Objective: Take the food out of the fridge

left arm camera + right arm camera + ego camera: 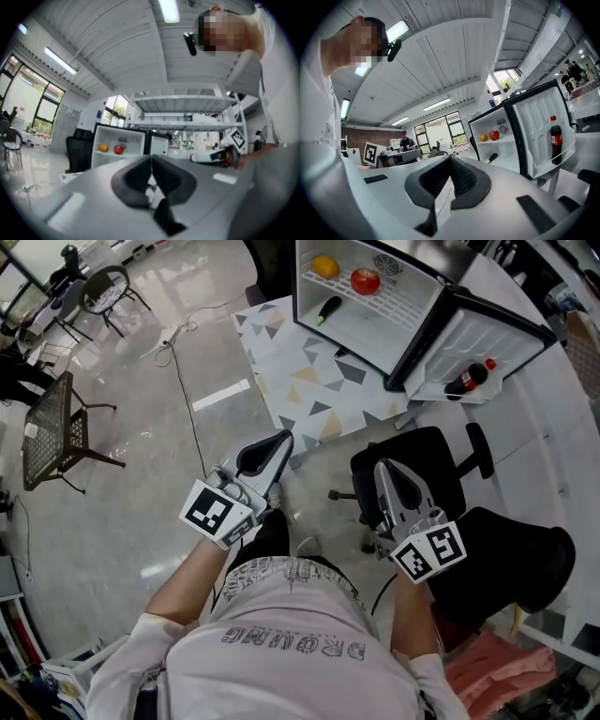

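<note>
Left gripper [279, 441] & right gripper [384, 468]: jaws pressed together, nothing between, prob. since no grab is due yet; orange [324, 266], red fruit [365, 280] & dark veg [328, 309] lie well ahead of both tips in fridge [380, 334]; door stands open, so reach looks clear.

Floor [122, 390] gleams glossy at left; fridge [375, 329] lining smooth white plastic up top; left gripper [281, 439], right gripper [384, 470] matt grey, pads [461, 176] ribbed black.

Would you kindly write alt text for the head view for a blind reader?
Seen from above, a person points the left gripper and right gripper, both shut and empty, at an open fridge. Its shelf holds an orange and a red fruit; a dark vegetable lies below, a cola bottle in the door.
</note>
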